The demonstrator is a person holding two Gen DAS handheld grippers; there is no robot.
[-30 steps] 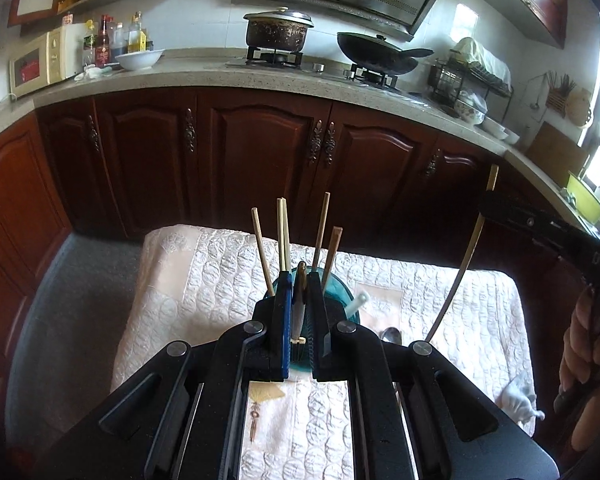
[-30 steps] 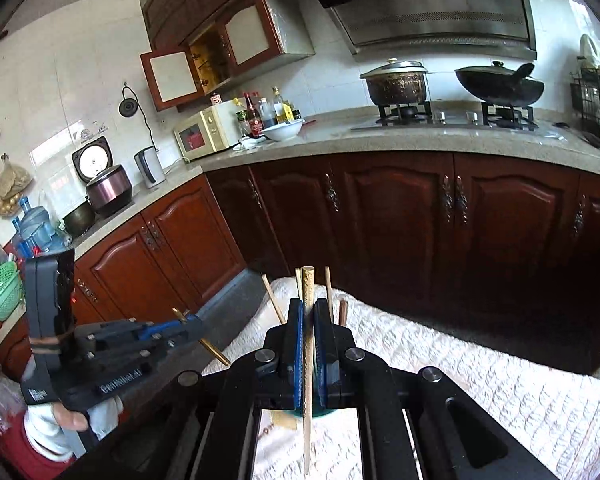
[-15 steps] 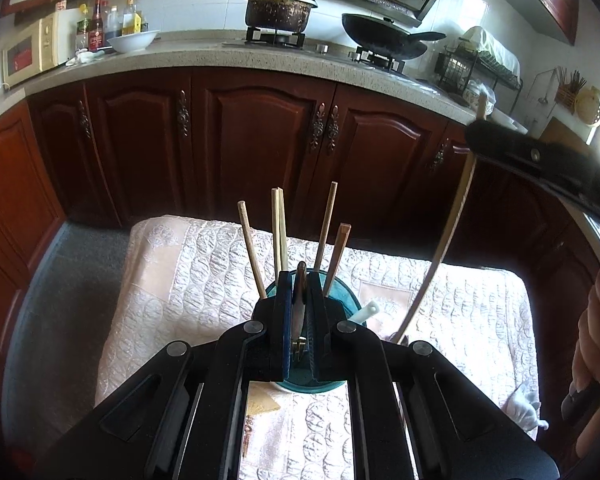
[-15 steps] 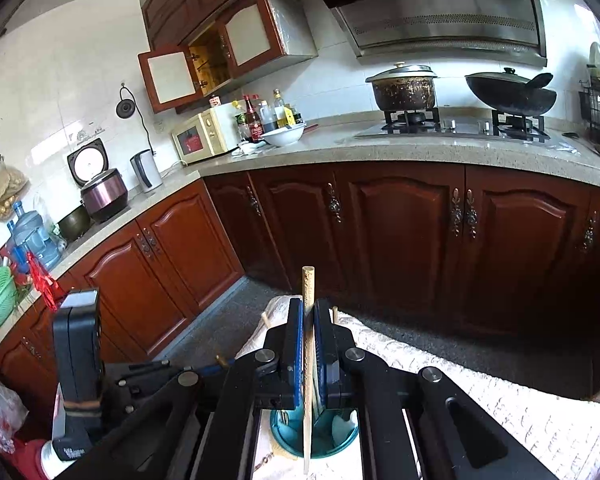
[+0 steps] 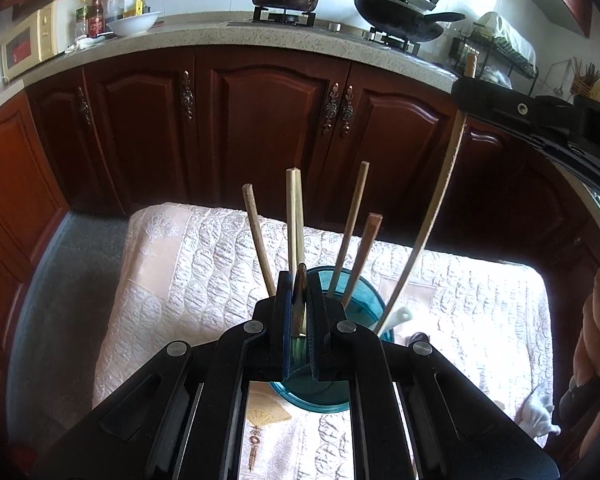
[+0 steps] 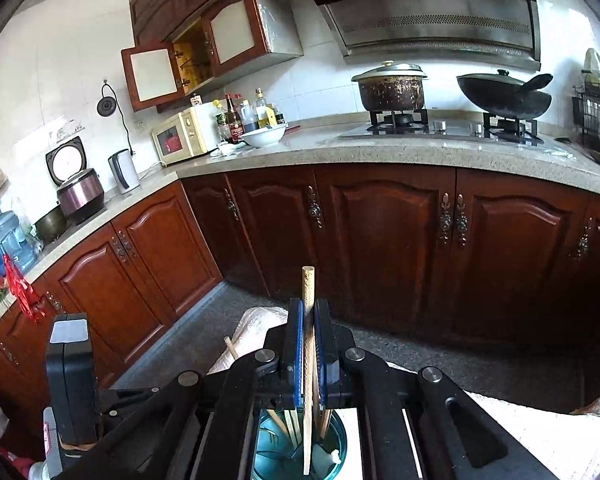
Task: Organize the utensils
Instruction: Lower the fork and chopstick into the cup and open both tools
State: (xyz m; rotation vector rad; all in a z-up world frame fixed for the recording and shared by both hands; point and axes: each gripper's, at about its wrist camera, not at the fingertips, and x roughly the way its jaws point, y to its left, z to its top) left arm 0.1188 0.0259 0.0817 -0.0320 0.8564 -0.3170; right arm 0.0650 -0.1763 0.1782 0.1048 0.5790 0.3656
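Observation:
A teal cup (image 5: 356,312) stands on the quilted white cloth (image 5: 204,264) and holds several wooden chopsticks (image 5: 294,216) and a white spoon (image 5: 398,316). My left gripper (image 5: 299,280) is shut on a dark brown utensil handle (image 5: 300,300) right above the cup's near rim. My right gripper (image 6: 308,316) is shut on a long pale chopstick (image 6: 308,364); its lower tip reaches into the cup (image 6: 276,440). In the left wrist view that chopstick (image 5: 432,208) slants from the right gripper's body (image 5: 540,120) down to the cup's right rim.
Dark red cabinets (image 5: 260,128) and a stone counter (image 6: 420,152) with a pot (image 6: 392,88) and wok (image 6: 504,94) run behind the cloth-covered table. A grey floor strip (image 5: 60,280) lies left. The left gripper's body (image 6: 72,372) shows low left in the right wrist view.
My right gripper has carried the long chopstick left and down, so its tip now sits in the cup. My left gripper has come closer over the cup, still shut on the brown handle.

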